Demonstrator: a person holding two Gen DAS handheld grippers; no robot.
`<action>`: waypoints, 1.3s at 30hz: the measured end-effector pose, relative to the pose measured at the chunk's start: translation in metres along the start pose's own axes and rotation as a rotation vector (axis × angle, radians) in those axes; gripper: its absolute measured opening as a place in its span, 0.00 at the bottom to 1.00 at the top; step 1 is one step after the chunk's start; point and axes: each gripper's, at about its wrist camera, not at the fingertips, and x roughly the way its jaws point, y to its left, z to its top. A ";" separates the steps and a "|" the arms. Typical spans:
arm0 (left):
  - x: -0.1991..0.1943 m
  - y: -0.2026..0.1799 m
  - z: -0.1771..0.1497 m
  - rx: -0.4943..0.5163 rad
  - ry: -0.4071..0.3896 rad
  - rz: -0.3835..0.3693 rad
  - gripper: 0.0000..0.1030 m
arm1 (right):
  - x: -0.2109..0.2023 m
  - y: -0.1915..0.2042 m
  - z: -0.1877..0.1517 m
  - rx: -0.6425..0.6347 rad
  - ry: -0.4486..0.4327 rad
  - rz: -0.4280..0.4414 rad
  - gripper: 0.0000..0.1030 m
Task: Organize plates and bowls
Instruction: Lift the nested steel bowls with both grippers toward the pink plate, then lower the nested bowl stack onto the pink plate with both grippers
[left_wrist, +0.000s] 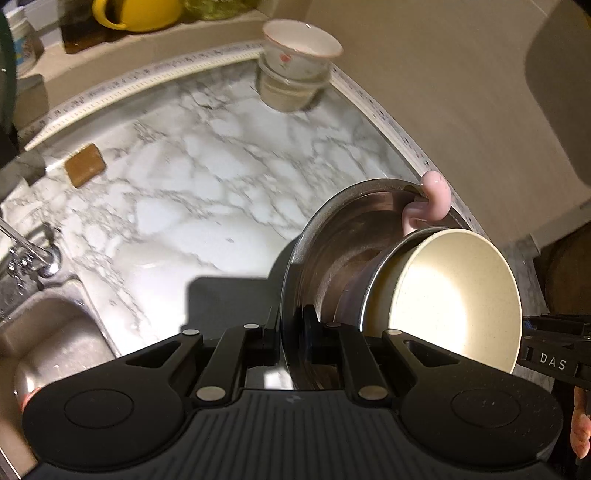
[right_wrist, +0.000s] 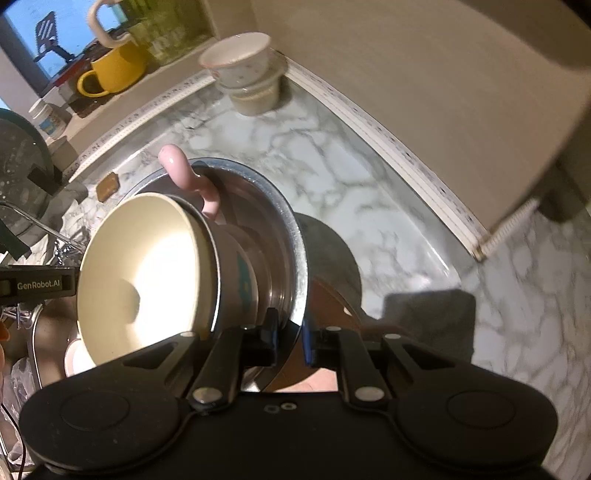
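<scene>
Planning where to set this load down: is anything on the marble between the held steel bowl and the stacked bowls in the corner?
Nothing visible. The marble counter lies bare between the steel bowl and the stacked white bowls; the brown sponge lies off to the side.

Left gripper (left_wrist: 291, 332): jaws closed to a narrow gap, clamped on rim of steel bowl (left_wrist: 332, 236), one finger inside the rim, one outside. Right gripper (right_wrist: 290, 338): same config., fingers pinched on the opposite rim edge of the bowl. Both grippers face each other across the bowl; each appears at the frame edge of the other's view. Bare fingertips visible bottom right, left wrist view.
</scene>
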 end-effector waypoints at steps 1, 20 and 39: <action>0.002 -0.004 -0.002 0.008 0.006 -0.003 0.10 | -0.001 -0.004 -0.004 0.010 0.001 0.000 0.13; 0.035 -0.035 -0.030 0.098 0.117 -0.006 0.10 | 0.008 -0.036 -0.057 0.115 0.060 -0.008 0.13; 0.054 -0.040 -0.028 0.124 0.142 -0.006 0.10 | 0.017 -0.043 -0.064 0.151 0.085 -0.015 0.13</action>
